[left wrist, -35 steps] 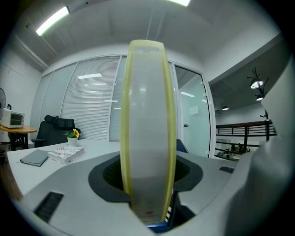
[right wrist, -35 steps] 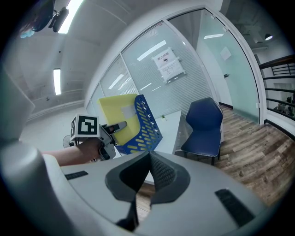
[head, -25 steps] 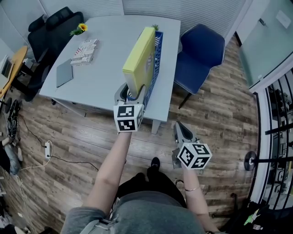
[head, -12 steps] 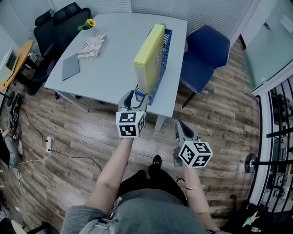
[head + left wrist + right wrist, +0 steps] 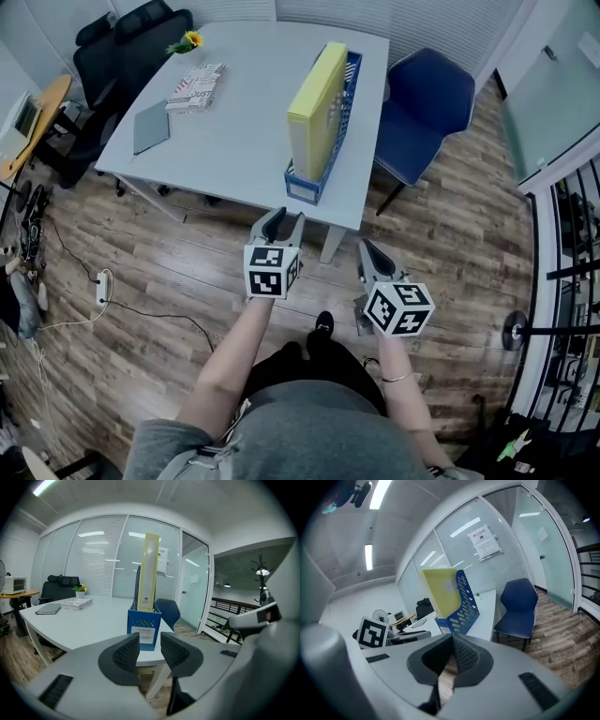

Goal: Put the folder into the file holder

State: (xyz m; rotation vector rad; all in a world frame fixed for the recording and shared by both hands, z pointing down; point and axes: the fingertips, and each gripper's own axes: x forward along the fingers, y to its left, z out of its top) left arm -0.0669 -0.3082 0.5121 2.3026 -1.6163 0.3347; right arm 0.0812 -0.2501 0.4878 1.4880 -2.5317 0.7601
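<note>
Now we are viewing the yellow folder (image 5: 317,105) standing on edge inside the blue file holder (image 5: 302,186). The holder is sitting along the right-hand edge of the bench (image 5: 234,141), with its labelled front end reaching the near edge. Judging from this arrangement, we are taking the placement as done and the step in hand as clearing the tools away from the bench.

To do this well, we are advising a straight path back along the line of the holder. Neither tool should be brushing the holder's front wall or the bench's near edge. The tall folder is looking top-heavy to us, and a knock could be tipping it or sliding the holder off the edge.

The left tool (image 5: 284,217) is hanging just off the near edge, directly in front of the holder and apart from it. Its jaws have just been closing and are standing a narrow gap apart, with nothing between them. In the left gripper view the holder's front wall is showing beyond that gap and the folder is rising above it.

The right tool (image 5: 367,248) is hovering off the near right corner, farther from the holder, its jaws pressing together on nothing. The folder is thus lying ahead of both tools and touching neither.
</note>
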